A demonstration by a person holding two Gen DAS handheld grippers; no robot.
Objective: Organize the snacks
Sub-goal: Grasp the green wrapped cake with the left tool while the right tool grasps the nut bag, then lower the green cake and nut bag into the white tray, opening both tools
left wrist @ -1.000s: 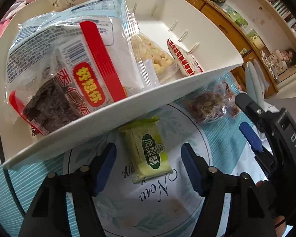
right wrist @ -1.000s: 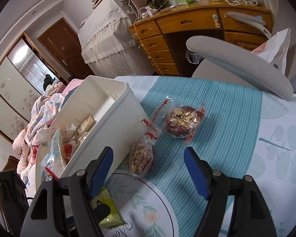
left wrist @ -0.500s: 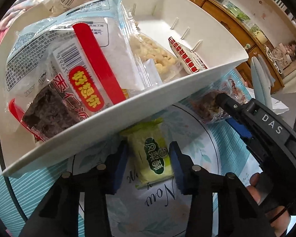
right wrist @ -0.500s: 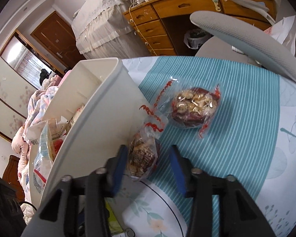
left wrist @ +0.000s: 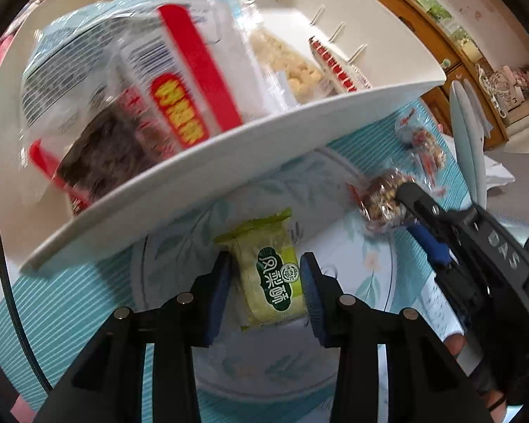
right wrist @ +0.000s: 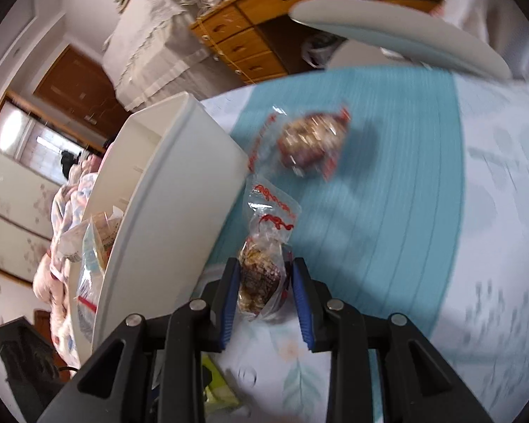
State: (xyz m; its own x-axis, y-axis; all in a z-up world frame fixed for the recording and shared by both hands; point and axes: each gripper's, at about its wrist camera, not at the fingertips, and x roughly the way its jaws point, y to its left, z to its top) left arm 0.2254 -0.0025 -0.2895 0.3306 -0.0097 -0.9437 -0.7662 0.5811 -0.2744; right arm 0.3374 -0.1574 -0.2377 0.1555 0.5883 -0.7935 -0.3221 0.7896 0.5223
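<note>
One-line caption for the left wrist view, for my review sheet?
Left tool shut on a green snack packet beside the white bin; right tool at a nut snack bag.

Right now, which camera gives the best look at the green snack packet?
The left wrist view: the green snack packet sits whole between the left gripper pads, label readable. The right wrist view shows only a blurred green corner behind its own fingers.

Behind the table I see a wooden desk (right wrist: 261,31) with drawers, a cloth-covered cabinet (right wrist: 151,31) to its left, and a brown door (right wrist: 70,84) further left; a grey chair back (right wrist: 398,42) rises at the table's far edge
</note>
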